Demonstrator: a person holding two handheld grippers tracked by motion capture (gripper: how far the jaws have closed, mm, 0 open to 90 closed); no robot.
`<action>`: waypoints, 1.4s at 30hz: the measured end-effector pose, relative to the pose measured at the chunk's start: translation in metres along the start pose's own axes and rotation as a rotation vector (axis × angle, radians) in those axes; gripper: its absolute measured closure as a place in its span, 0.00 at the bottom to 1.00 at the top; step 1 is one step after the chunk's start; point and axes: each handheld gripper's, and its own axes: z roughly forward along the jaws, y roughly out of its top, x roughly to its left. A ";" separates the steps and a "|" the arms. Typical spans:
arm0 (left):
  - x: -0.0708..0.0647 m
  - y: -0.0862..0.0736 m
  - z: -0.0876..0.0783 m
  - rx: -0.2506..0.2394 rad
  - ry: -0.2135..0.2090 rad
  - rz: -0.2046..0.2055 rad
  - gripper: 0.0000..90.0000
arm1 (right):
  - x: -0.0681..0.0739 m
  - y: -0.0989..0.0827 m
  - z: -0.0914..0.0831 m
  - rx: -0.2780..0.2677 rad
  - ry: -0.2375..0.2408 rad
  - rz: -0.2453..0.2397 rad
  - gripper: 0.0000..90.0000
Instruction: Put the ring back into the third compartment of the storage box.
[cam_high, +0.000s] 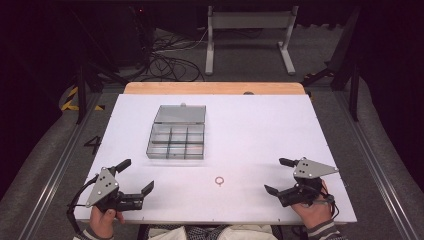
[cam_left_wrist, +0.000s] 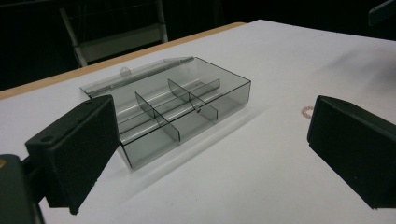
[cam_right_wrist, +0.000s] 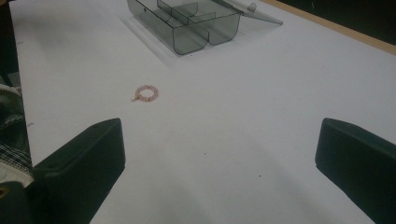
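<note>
Both grippers, left gripper (cam_high: 134, 176) and right gripper (cam_high: 280, 175), fingers released near the worktop's (cam_high: 260, 130) front edge; small ring (cam_high: 219, 180) between, detail blurred; clear box (cam_high: 176, 141) compartments' contents indiscernible.

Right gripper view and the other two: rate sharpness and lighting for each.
High view: evenly lit white table, dark surroundings, bead ring tiny. Left gripper view: clear box sharp, near jaws soft, ring blurred. Right gripper view: ring fairly crisp, soft shadows ahead of the jaws, dim corners.

Dark room, grey floor (cam_high: 45, 150), tangled cables (cam_high: 167, 62), white metal stand (cam_high: 250, 30) beyond.
</note>
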 end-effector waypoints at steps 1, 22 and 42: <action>0.000 0.000 0.000 0.000 0.000 0.007 0.03 | 0.000 0.000 0.000 0.000 0.000 -0.001 0.02; -0.004 0.001 -0.001 -0.007 0.000 0.039 0.03 | -0.001 0.002 0.000 0.005 0.003 -0.003 0.04; -0.004 0.001 -0.001 0.004 -0.011 0.041 0.03 | 0.002 0.031 0.020 0.051 0.047 -0.013 0.05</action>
